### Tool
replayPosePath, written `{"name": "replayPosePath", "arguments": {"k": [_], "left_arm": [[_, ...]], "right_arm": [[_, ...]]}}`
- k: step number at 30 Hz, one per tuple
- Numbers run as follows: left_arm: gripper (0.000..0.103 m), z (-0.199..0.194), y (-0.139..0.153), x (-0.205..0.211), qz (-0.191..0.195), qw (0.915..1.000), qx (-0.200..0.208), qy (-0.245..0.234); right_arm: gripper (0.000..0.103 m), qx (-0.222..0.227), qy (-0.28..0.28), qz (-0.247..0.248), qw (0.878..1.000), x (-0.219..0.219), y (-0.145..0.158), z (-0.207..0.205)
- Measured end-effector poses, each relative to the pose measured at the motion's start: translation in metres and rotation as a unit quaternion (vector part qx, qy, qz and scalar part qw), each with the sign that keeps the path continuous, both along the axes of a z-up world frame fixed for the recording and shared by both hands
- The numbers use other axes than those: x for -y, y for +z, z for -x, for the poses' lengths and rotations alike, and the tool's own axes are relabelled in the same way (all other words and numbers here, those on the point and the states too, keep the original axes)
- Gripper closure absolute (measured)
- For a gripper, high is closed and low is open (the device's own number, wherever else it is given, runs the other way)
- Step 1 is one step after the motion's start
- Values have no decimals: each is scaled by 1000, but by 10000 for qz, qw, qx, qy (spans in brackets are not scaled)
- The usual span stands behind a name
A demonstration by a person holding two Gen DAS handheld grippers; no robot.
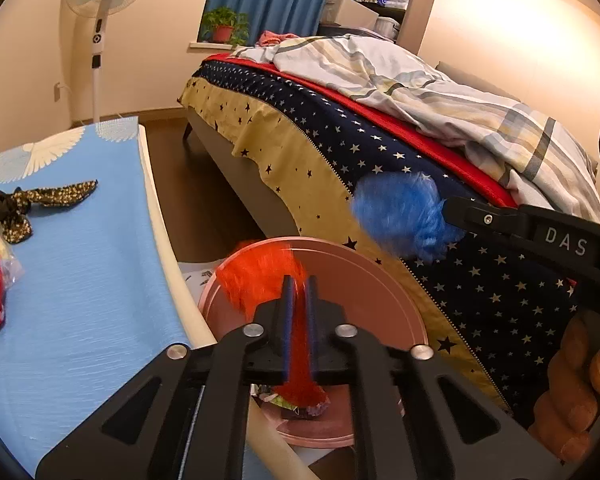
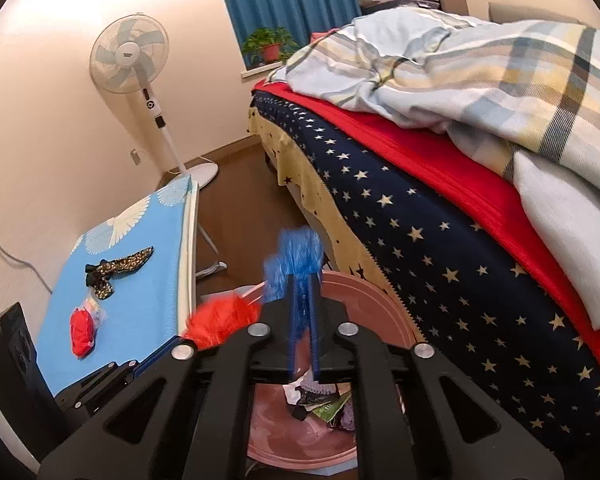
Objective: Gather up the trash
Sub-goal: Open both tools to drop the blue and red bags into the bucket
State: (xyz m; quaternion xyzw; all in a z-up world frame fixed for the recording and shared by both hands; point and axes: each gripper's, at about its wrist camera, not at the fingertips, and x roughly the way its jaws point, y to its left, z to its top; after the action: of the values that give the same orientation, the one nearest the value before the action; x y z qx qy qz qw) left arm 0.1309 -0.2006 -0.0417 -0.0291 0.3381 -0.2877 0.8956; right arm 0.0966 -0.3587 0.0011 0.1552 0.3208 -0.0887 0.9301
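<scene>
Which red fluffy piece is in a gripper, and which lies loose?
The red fluffy tuft over the pink bin is between the left gripper pads; the other red bundle lies on the blue-covered table.

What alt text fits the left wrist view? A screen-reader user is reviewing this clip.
The left tongs pinch an orange fluffy tuft above a pink bin between a blue-covered table and a star-patterned bed. To the right, the right tongs carry a blue fluffy tuft.
</scene>
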Motion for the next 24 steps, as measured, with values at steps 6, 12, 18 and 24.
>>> {"name": "replayPosePath", "arguments": {"k": [6,12,18,24], "left_arm": [[90,-1,-1,-7,-12,9999,-25,133],[91,1,3,-21,71,9996,-18,281],[91,8,10,-33,54,9992,67,383],[91,15,17,-48,64,9985,150,529]], "right_arm": [[77,53,-147,38,9999,4,3,5],[77,161,-68,26,9998,0,6,9],[77,328,63,23,9994,-7,13,14],[77,502,235,3,9985,-18,19,20]]}}
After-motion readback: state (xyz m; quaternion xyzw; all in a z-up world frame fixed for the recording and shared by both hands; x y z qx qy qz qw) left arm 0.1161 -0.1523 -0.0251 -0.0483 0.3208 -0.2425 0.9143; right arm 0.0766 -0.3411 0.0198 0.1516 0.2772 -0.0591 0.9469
